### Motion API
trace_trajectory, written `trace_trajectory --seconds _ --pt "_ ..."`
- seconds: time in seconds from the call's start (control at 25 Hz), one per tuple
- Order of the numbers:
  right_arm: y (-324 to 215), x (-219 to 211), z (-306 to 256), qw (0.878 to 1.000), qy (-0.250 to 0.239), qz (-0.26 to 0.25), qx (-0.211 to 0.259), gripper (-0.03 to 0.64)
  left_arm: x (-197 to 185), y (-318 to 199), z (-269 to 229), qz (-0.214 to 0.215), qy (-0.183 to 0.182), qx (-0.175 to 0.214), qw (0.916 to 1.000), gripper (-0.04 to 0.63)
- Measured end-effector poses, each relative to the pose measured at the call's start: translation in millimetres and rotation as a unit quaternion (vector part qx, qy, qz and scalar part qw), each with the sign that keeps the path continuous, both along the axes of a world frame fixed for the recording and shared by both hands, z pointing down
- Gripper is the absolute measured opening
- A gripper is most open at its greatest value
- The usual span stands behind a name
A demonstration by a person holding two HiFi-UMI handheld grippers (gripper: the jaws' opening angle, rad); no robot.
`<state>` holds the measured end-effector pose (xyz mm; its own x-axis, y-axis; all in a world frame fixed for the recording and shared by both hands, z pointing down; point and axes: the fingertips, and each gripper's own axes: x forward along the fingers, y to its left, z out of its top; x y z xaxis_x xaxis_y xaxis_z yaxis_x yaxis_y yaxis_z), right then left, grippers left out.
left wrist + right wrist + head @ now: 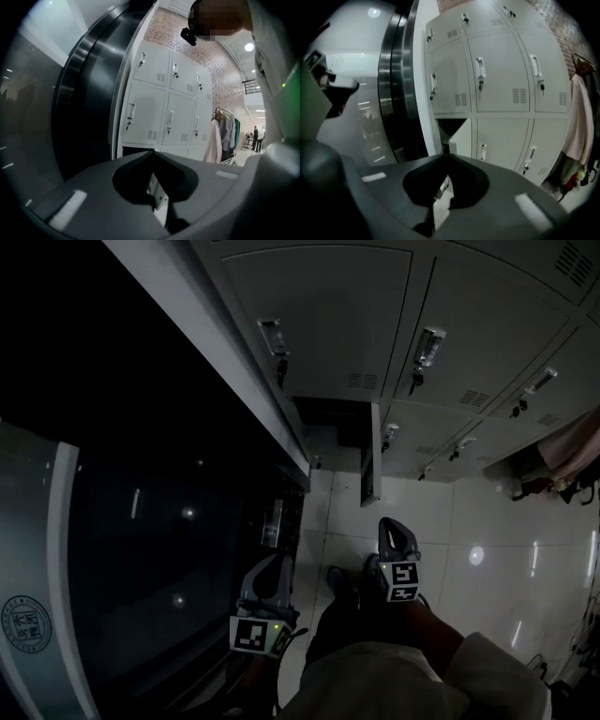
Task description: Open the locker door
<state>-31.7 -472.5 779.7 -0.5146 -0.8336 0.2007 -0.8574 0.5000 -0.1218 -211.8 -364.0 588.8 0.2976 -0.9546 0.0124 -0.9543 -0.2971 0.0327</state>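
A bank of grey lockers [375, 324] fills the top of the head view. One bottom-row locker door [371, 457] stands swung out, edge-on, beside its dark open compartment [328, 423]. My left gripper [281, 559] and right gripper [394, 524] hang over the floor, short of the lockers and touching nothing. In the left gripper view the left gripper [153, 151] has its jaws met at the tips, empty, and the lockers [168, 93] lie ahead. In the right gripper view the right gripper [449, 155] is likewise shut and empty, and the open door [461, 139] shows just beyond it.
A dark curved glass wall [141, 521] runs along the left. Clothes [572, 451] hang at the right of the lockers. The person's legs and shoes [339, 585] stand on the glossy white tiled floor [487, 559]. Distant people [257, 138] show at the far right of the left gripper view.
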Motion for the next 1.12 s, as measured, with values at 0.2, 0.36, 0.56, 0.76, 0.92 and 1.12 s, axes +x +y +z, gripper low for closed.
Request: trace_trajectory --seconds 0.2,0.36,0.56,0.76,0.92,1.12 --pt "24 25 -199 0.994 -0.056 -0.009 0.098 0.000 9 -11 -81 0.001 -0.008 0.016 0.9998 0.018" --pt "41 44 -310 0.991 -0.071 -0.012 0.113 0.000 24 -20 -138 0.023 -0.020 0.038 0.9988 0.017" --pt "85 64 -385 0.989 -0.073 -0.017 0.127 0.000 31 -4 -187 0.031 -0.009 0.043 0.9986 0.017" --pt "113 69 -404 0.990 -0.057 -0.012 0.126 0.001 43 10 -200 0.063 -0.014 0.044 0.9969 0.017" --pt "123 64 -392 0.990 -0.062 -0.004 0.123 0.000 45 13 -185 0.087 -0.014 0.037 0.9954 0.017" --pt "149 62 -386 0.990 -0.078 -0.003 0.114 0.000 47 30 -184 0.091 -0.013 0.038 0.9950 0.018"
